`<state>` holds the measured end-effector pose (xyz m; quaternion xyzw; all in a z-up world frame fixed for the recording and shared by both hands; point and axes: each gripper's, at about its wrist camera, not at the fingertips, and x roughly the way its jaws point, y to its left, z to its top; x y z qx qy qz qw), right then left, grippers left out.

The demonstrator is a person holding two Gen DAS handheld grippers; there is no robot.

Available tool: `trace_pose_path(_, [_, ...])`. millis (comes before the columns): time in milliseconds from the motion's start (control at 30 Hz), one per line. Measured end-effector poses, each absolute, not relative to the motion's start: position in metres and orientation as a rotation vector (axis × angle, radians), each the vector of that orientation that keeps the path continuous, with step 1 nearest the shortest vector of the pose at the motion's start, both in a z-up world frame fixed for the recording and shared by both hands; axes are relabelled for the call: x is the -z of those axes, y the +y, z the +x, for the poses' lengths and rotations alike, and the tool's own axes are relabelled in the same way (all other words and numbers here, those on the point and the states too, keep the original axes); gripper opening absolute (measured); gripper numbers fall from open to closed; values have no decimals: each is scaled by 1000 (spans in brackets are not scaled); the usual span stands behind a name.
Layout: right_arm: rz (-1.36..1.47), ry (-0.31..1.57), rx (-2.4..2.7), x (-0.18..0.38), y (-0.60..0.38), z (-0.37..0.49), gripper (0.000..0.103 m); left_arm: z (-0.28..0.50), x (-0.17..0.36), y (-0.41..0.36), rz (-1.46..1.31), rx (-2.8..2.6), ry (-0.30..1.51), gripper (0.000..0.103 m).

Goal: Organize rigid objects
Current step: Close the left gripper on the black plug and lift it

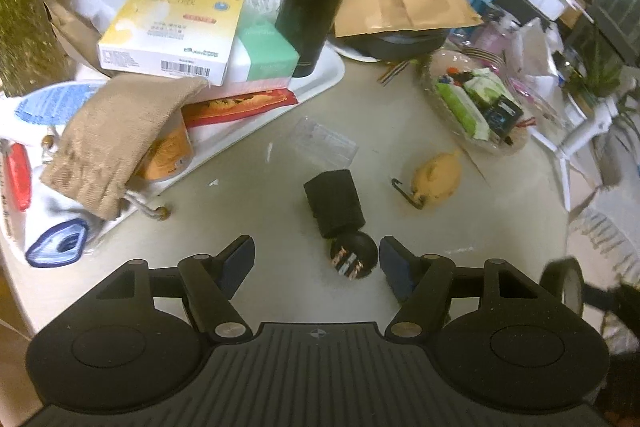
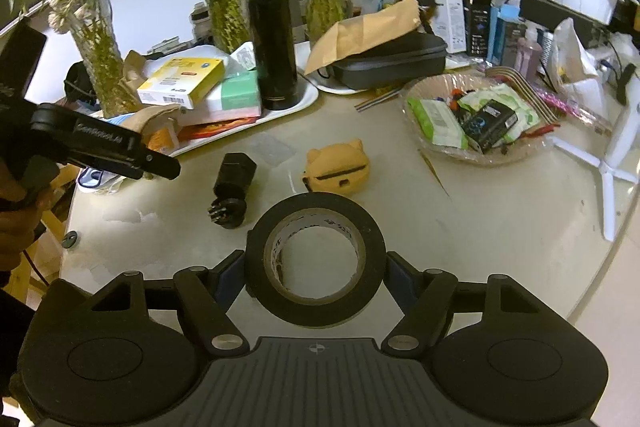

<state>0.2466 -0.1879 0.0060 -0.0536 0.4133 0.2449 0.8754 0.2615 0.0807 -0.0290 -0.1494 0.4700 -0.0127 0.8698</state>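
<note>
My left gripper [image 1: 316,258] is open and hangs low over the beige table [image 1: 256,211]. A black plug adapter [image 1: 336,205] lies just ahead of it. The adapter's round pronged end [image 1: 354,255] sits between the fingertips, close to the right pad and not squeezed. In the right wrist view the left gripper [image 2: 154,163] reaches in from the left, near the adapter [image 2: 234,177]. My right gripper [image 2: 316,275] is shut on a black tape roll [image 2: 256,255], held above the table. The roll [image 1: 568,283] also shows at the left wrist view's right edge.
A yellow cat-shaped case [image 2: 338,167] and a clear plastic box [image 1: 324,143] lie beyond the adapter. The white tray [image 1: 320,83] at the left holds boxes, a burlap pouch [image 1: 120,143] and a black thermos [image 2: 272,39]. A bowl of packets [image 2: 420,143] stands at the right.
</note>
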Motion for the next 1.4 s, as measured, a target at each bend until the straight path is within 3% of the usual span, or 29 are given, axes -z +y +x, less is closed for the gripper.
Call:
trace_pose_path(433, [-65, 867, -518, -2, -200, 246, 75, 319, 64, 91, -468, -14, 1028, 66])
trace_pose_path(533, [-63, 873, -512, 1, -202, 248, 75, 327, 73, 92, -505, -10, 1045, 54])
trace_pose_path(633, [-51, 873, -508, 1, -204, 248, 75, 334, 80, 91, -518, -11, 1046, 52])
trace_pose_path(767, [-42, 871, -512, 1, -205, 248, 75, 339, 89, 90, -562, 6, 1053, 41])
trace_pose_path(1133, [-38, 879, -507, -2, -204, 247, 76, 330, 77, 89, -551, 36, 1037, 40])
trace_pose_path(1400, [-38, 905, -487, -7, -202, 244, 75, 302, 46, 80, -394, 32, 992, 40])
